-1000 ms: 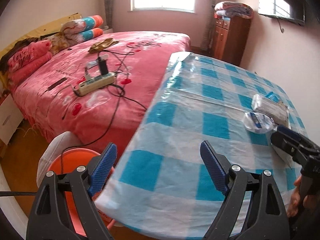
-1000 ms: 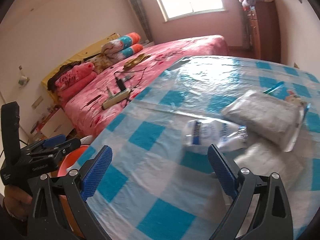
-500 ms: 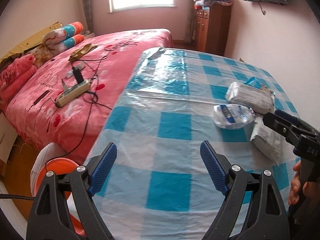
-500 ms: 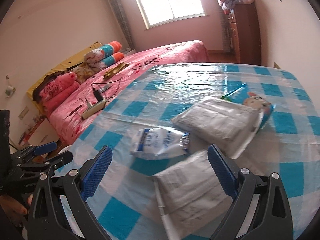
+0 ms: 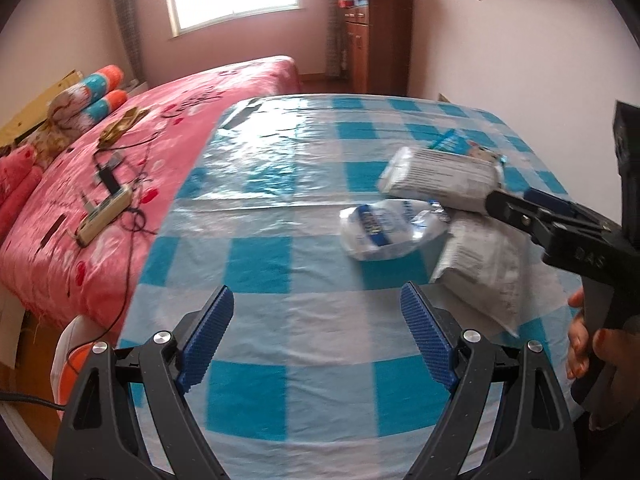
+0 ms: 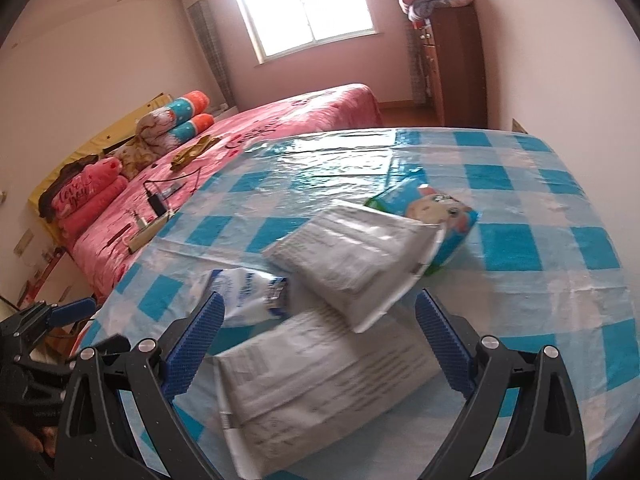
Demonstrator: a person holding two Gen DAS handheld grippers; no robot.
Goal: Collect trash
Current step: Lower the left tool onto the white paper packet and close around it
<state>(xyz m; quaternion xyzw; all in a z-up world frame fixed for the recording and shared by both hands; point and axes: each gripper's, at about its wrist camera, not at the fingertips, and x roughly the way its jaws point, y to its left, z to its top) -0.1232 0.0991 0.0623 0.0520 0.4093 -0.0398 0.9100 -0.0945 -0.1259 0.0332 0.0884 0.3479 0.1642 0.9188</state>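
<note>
Trash lies on a blue-and-white checked table (image 5: 280, 264) (image 6: 540, 240). A crumpled white-and-blue wrapper (image 5: 384, 228) (image 6: 244, 296), two grey mailer bags, one far (image 5: 440, 178) (image 6: 360, 256) and one near (image 5: 484, 268) (image 6: 312, 384), and a blue cartoon packet (image 6: 436, 216). My left gripper (image 5: 320, 344) is open and empty above the table's near edge. My right gripper (image 6: 320, 348) is open over the near grey bag, touching nothing. The right gripper also shows in the left wrist view (image 5: 560, 232).
A pink bed (image 5: 100, 184) with a power strip (image 5: 104, 212) and cables stands left of the table. An orange bin (image 5: 68, 368) with a white liner sits below the table's left corner. A wooden cabinet (image 5: 376, 40) stands at the back wall.
Both grippers moved forward and to the right over the table. The trash pile is now closer, and the near grey bag lies between the right gripper's fingers. Both stayed open.
</note>
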